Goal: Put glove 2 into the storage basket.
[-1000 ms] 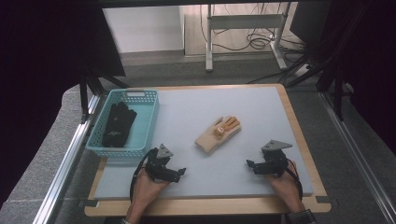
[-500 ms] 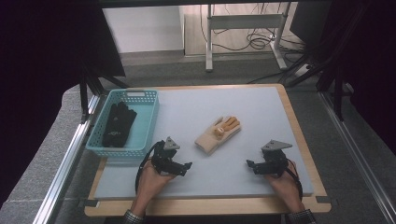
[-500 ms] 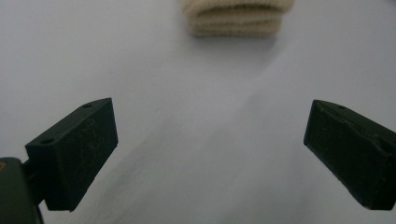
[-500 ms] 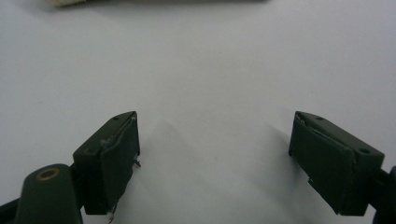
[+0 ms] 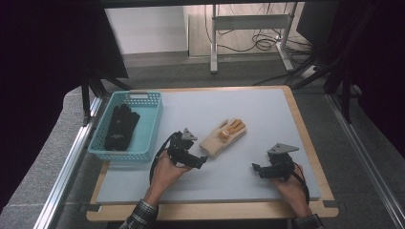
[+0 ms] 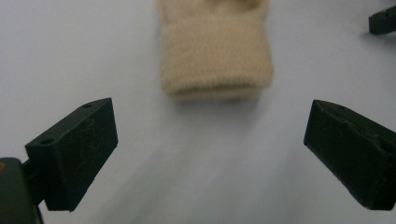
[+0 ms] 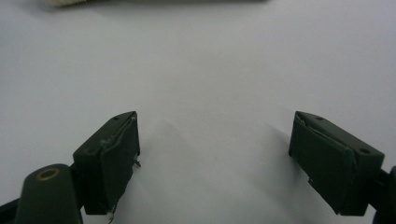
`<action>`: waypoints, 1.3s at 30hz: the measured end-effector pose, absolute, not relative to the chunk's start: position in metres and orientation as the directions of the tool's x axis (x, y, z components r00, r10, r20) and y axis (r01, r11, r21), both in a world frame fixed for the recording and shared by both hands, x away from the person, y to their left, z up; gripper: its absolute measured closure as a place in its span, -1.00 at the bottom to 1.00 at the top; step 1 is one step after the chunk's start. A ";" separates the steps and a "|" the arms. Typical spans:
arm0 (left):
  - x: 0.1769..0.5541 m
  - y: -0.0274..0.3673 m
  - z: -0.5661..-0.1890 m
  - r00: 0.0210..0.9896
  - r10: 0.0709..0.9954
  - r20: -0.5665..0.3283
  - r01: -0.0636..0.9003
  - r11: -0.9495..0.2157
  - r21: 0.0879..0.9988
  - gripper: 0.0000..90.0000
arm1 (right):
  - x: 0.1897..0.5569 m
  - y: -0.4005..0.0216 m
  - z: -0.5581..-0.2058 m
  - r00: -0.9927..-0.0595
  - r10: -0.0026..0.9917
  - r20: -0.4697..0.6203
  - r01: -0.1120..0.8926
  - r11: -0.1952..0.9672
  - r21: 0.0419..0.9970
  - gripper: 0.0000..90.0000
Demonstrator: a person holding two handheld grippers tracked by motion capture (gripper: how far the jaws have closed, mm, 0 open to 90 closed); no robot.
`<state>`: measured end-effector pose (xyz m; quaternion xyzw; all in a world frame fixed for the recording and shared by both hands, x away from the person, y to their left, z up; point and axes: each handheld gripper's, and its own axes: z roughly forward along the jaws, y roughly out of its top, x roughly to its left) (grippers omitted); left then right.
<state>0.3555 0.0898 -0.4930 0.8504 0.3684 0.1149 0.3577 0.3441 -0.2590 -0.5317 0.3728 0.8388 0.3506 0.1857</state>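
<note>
High view has both hands coming in from the bottom edge, plaid sleeves cut off by the frame there. Left gripper (image 5: 198, 162) sits lower centre-left, angled up and to the right toward the beige glove (image 5: 222, 137), which lies flat mid-frame just beyond it, not touching. Right gripper (image 5: 257, 169) is lower right, pointing left, well apart from the glove.

Left gripper view shows the jaws spread wide with nothing between them; the glove's cuff (image 6: 215, 60) is at the top centre, and its fingers are cut off by the upper edge. A black bit in the upper right corner is hard to make out. Right gripper view also has the jaws wide over bare table (image 7: 205, 74), and there's only a sliver of something pale at the top edge.

Further back on the left in the high view, a blue basket (image 5: 150, 123) holds a black glove (image 5: 120, 126), details too dark to read.
</note>
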 end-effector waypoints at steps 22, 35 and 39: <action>0.424 0.030 -0.496 0.738 0.672 -0.057 0.539 -0.538 0.648 -0.92 | 0.344 -0.259 -0.532 -0.653 0.755 -0.050 0.495 0.476 0.727 -0.65; 0.437 0.004 -0.520 0.765 0.641 -0.062 0.545 -0.593 0.593 -0.74 | 0.344 -0.259 -0.532 -0.653 0.755 -0.050 0.496 0.476 0.726 -0.65; 0.434 -0.004 -0.520 0.787 0.616 0.021 0.506 -0.666 0.548 -0.70 | 0.344 -0.259 -0.532 -0.653 0.756 -0.050 0.496 0.476 0.726 -0.65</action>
